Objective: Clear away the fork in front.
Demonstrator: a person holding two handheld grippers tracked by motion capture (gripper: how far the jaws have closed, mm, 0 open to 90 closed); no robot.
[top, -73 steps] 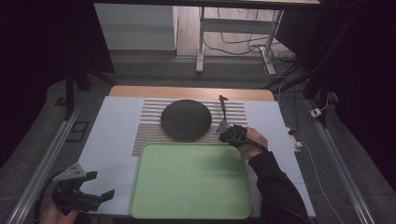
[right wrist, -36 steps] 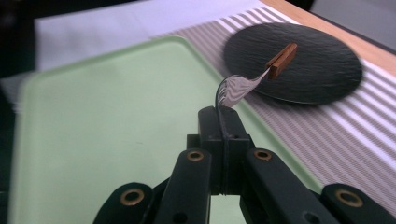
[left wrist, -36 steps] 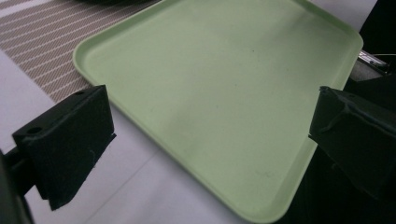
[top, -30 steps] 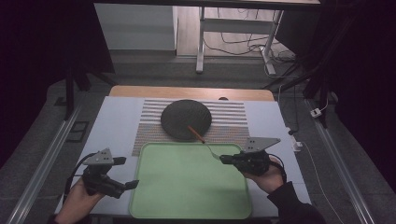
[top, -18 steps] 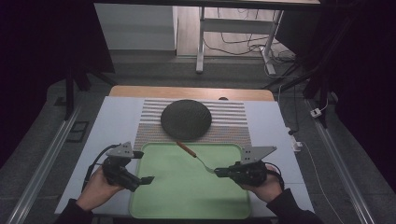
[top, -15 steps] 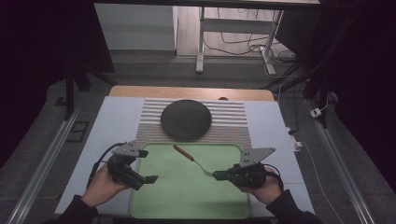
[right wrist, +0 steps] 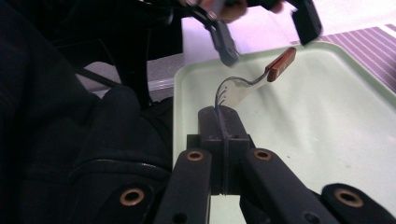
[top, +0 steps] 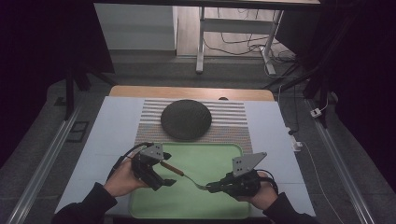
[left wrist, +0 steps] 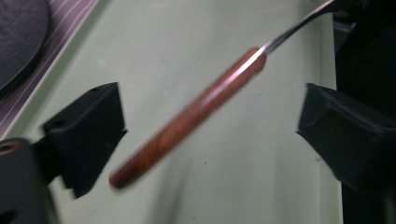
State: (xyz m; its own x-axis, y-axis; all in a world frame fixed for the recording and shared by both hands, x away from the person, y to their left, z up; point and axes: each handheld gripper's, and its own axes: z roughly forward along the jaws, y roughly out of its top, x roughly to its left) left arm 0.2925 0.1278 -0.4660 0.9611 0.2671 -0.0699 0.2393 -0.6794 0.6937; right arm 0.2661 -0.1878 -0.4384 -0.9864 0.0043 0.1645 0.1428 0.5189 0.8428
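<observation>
- We pinch the fork (top: 195,184) by its tines in the right hand-held gripper (top: 211,187), above the green tray (top: 219,158).
- Our left hand-held gripper (top: 169,175), jaws wide but just closing, straddles the wooden handle (left wrist: 191,116) untouched.
- Handover step; next, close on it squarely.

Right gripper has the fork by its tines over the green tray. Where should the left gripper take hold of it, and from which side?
Grip the fork on its wooden handle, near the middle. It sticks out free above the green tray, away from the right gripper. The left gripper already straddles it, open pads either side, so closing across its width should do.
</observation>
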